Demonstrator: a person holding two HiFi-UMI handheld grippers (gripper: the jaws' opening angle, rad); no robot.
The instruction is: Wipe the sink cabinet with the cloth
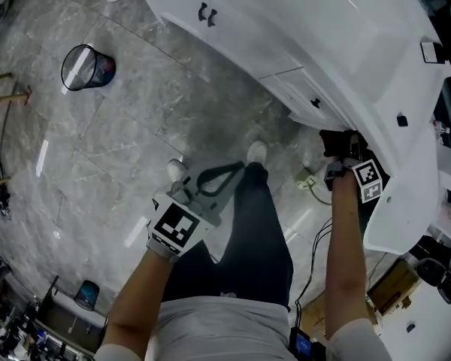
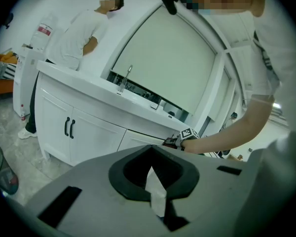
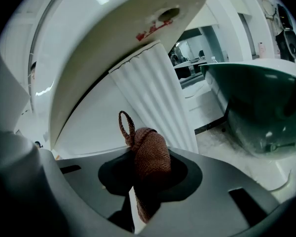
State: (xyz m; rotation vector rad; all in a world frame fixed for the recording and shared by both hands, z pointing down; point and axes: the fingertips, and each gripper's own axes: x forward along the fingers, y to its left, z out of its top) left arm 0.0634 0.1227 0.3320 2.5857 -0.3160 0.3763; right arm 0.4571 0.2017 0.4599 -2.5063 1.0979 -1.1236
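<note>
The white sink cabinet (image 1: 338, 43) fills the head view's upper right; it stands with its faucet (image 2: 123, 79) in the left gripper view (image 2: 89, 127). My right gripper (image 1: 341, 147) is up against the cabinet's end edge, shut on a brown knitted cloth (image 3: 149, 159) with a small loop. In the right gripper view the cloth bulges out of the jaws just below a white curved panel (image 3: 113, 58). My left gripper (image 1: 216, 177) hangs over the floor near my legs, away from the cabinet, shut with nothing in it (image 2: 157, 194). The right gripper (image 2: 179, 140) also shows in the left gripper view.
A wire waste bin (image 1: 87, 68) stands on the grey marble floor at the left. Cables (image 1: 316, 190) trail by the cabinet's foot. Black door handles (image 1: 207, 13) sit on the cabinet front. Another person (image 2: 84, 33) stands at the cabinet's far end. Cluttered boxes (image 1: 406, 277) lie at the right.
</note>
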